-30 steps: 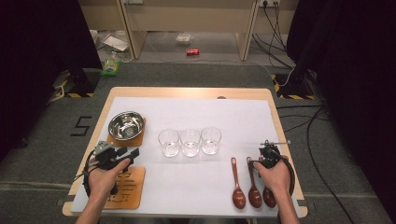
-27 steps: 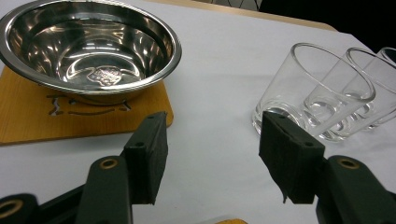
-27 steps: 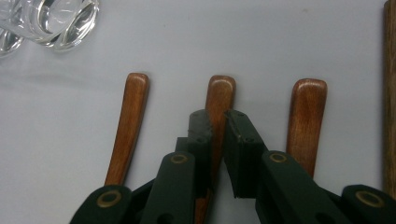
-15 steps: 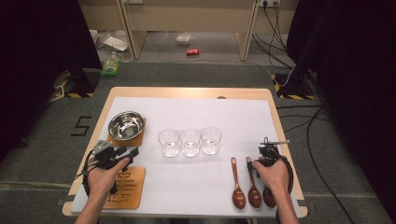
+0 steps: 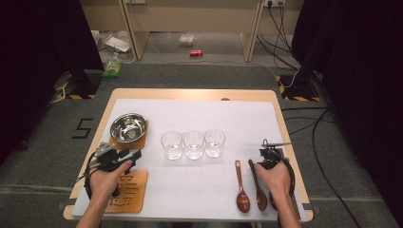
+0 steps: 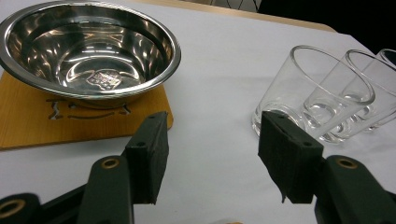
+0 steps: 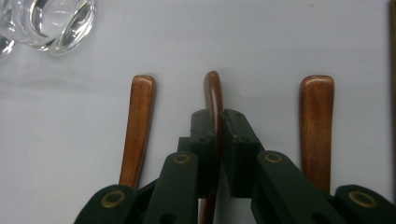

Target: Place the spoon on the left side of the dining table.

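White-covered table [image 5: 237,118] on grey floor, dark curtains at both sides. Right gripper [image 7: 218,126] clamped on handle of middle wooden spoon [image 7: 213,91], jaws just closing onto it, two more spoons [image 7: 138,116] flat on either side near table's right front. Left gripper [image 6: 212,144] wide apart, holding nothing, poised between steel bowl [image 6: 88,46] and nearest glass [image 6: 308,93]. Bowl empty, seated on wooden trivet [image 6: 28,121]. Three glasses [image 5: 193,144] in a row at mid-table, seemingly empty. Second trivet [image 5: 130,190] under left hand in high view.
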`<state>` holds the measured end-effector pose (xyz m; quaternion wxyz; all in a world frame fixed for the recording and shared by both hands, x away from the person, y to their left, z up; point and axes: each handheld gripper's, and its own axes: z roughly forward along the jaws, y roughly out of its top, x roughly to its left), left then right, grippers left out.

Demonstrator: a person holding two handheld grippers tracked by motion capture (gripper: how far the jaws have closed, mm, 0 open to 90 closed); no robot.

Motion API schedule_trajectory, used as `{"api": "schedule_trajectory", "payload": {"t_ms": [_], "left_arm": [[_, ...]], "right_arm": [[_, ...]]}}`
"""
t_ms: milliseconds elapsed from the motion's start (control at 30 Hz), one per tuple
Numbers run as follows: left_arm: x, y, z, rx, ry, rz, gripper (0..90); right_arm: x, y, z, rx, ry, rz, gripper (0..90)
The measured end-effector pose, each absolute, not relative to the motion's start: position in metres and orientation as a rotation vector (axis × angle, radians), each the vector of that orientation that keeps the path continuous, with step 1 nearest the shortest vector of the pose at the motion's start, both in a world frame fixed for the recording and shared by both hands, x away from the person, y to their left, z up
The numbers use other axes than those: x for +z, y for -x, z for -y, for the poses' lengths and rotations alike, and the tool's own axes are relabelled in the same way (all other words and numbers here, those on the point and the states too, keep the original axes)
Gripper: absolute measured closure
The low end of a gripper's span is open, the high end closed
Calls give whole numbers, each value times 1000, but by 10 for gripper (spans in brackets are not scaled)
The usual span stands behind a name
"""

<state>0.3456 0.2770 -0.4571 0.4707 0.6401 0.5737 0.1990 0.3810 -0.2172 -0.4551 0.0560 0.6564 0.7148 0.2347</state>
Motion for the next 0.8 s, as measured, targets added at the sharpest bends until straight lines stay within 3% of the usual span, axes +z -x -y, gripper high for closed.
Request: {"api": "schedule_trajectory", "payload": {"t_ms": [800], "left_arm": [[-454,-344,-280,493,-1549,-1410,423]], "right_arm": [[-441,-372,210,850,-1858,-2118,846]]}}
